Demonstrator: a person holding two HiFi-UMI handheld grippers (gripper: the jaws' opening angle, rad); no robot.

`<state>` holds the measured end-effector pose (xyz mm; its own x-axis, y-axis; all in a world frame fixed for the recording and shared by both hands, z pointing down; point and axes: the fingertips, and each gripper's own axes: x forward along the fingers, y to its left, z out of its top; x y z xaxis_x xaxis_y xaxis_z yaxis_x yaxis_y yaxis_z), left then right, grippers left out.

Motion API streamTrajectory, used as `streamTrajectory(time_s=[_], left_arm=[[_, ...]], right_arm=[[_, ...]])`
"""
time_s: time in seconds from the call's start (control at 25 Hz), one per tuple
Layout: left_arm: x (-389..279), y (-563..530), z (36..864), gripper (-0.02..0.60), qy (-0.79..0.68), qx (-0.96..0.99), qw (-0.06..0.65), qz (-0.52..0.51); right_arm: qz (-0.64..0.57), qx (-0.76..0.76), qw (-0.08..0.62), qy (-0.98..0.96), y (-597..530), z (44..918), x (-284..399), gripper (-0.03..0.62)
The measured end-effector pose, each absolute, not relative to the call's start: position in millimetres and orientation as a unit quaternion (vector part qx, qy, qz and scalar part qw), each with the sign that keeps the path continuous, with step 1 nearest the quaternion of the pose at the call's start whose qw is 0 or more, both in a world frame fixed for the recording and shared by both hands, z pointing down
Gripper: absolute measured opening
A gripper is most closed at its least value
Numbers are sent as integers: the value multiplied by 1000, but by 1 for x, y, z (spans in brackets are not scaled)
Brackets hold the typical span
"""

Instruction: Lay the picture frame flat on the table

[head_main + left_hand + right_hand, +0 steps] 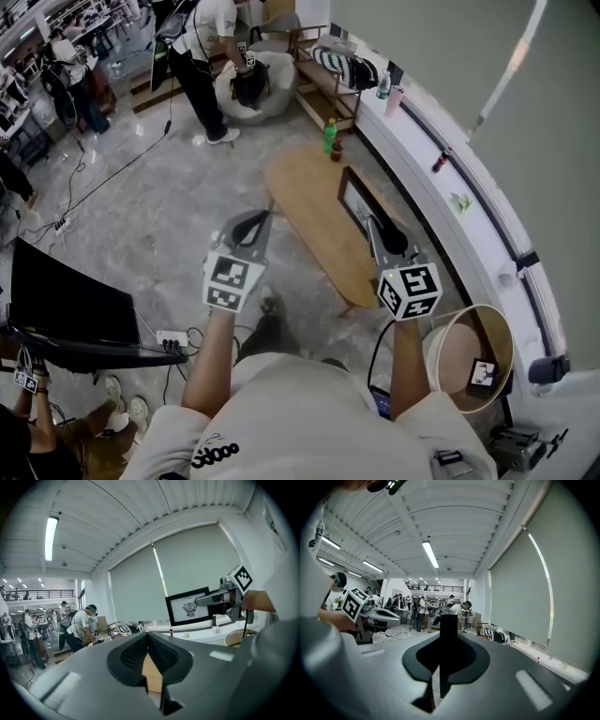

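Note:
A black picture frame (356,199) with a white print stands upright on its edge on the oval wooden table (305,202), near the table's right side. My right gripper (385,236) is shut on the frame's near end. In the right gripper view the frame (449,625) shows edge-on as a dark bar between the jaws. My left gripper (250,226) is shut and empty, held over the floor left of the table. From the left gripper view (148,641) the frame's face (190,607) shows at the right, with the right gripper (220,597) on it.
A green bottle (329,134) and a small dark bottle (337,150) stand at the table's far end. A white window ledge (441,202) runs along the right. A round wooden basket (473,356) sits by my right arm. A dark monitor (66,300) and a person (202,56) are at the left and back.

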<state>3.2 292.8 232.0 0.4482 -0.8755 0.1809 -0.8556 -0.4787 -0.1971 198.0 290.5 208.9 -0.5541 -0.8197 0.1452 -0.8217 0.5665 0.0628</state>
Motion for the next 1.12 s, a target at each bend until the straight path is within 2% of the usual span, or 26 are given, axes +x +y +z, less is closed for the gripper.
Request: streamTrajectory(time_s=[0.72, 1.12], left_arm=[[-70, 90, 218, 11, 502, -855, 56, -116], [-90, 21, 218, 11, 488, -863, 50, -119]], right_arm=[[-1, 483, 84, -872, 94, 199, 132, 15], [4, 495, 91, -864, 34, 196, 110, 15]])
